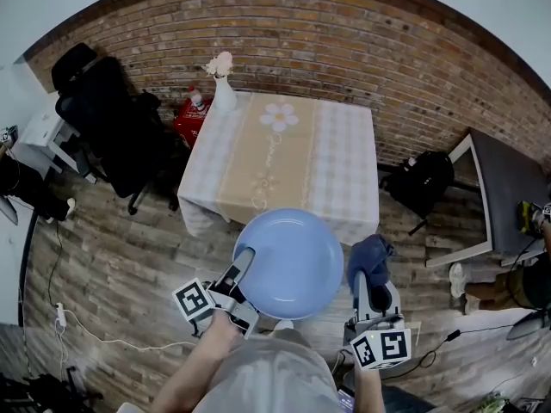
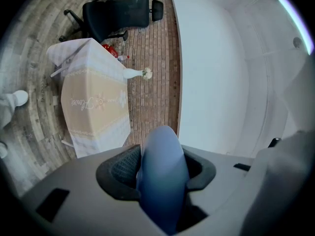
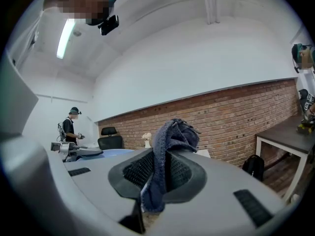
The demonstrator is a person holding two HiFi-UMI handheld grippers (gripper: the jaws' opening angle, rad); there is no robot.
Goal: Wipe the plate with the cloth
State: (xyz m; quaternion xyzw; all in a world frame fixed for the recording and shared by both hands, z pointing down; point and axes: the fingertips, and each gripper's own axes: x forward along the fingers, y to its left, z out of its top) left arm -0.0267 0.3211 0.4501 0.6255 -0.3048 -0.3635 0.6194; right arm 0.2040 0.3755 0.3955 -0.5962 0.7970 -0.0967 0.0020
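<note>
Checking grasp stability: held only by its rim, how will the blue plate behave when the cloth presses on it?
The plate looks rigid, so it should not bend. Gripped at one edge by the left gripper, it may pivot under pressure. Its smooth surface could slip in the jaws.

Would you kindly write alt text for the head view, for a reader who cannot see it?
Seen from above, the left tool clamps the near-left rim of a light blue plate held in the air before a covered table. The right tool clamps a dark blue cloth just right of the plate.
</note>
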